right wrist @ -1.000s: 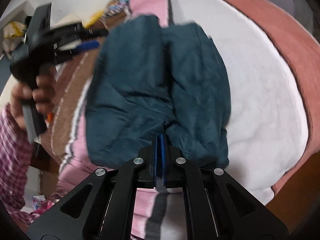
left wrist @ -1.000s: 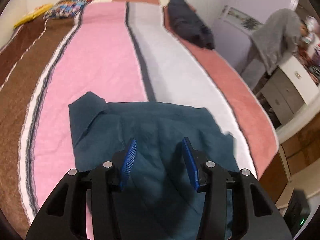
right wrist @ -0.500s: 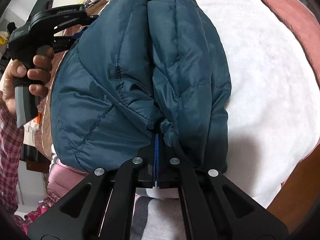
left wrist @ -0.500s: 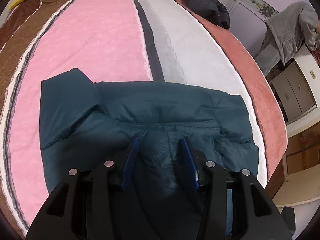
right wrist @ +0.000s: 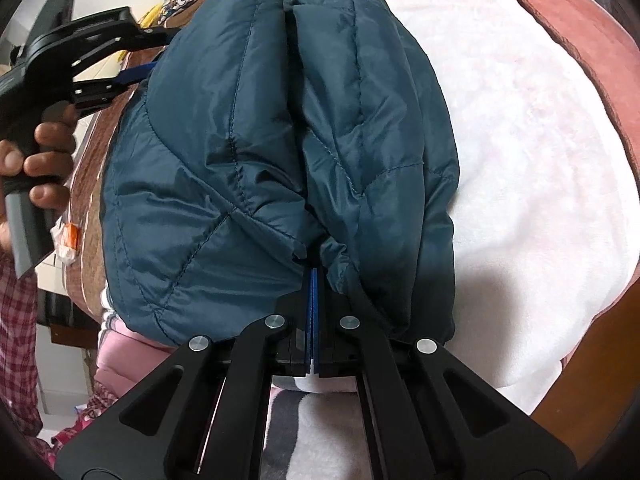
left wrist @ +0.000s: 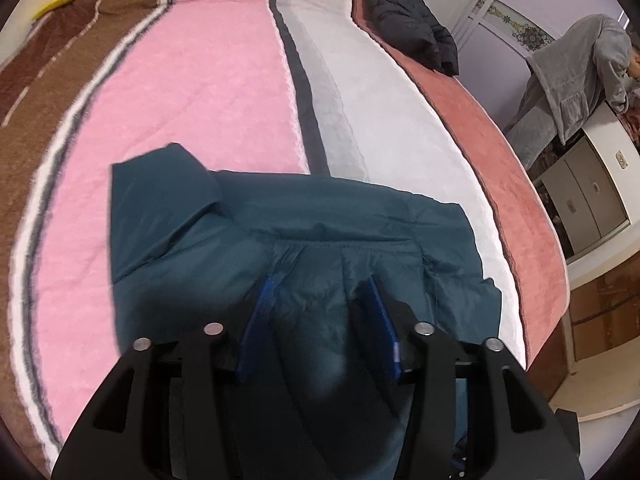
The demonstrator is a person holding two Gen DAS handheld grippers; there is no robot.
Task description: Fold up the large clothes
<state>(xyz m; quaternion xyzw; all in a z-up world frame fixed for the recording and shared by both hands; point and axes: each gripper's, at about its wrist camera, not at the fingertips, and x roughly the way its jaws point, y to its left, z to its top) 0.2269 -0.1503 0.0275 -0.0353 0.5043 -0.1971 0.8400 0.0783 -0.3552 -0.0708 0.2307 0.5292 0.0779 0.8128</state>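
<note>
- Teal puffer jacket (left wrist: 320,232) is lying partly folded on the striped bed blanket (left wrist: 208,92), directly ahead of and under both grippers.
- R gripper (right wrist: 313,280) is sitting fully closed, pinching a bunched edge of the jacket right at its tips.
- L gripper (left wrist: 320,312) is hanging wide open just above the fabric near the stitched seam, gripping nothing; fabric is showing between its pads.
- To do this step well, judging from here: L should be closing on the edge beside the seam, w/ both layers caught, while R is keeping its pinch taut so the padded layers aren't sliding apart.
- Puffy fill is likely to be springing back, so pressing flat after folding looks wise.
- Hard to tell: how many layers R is biting, since its tips are buried in fabric.
- Near hem is cut off below L gripper; sleeves aren't clearly made out.
- From R view, L gripper's tips (right wrist: 136,72) are hiding behind the jacket.
</note>
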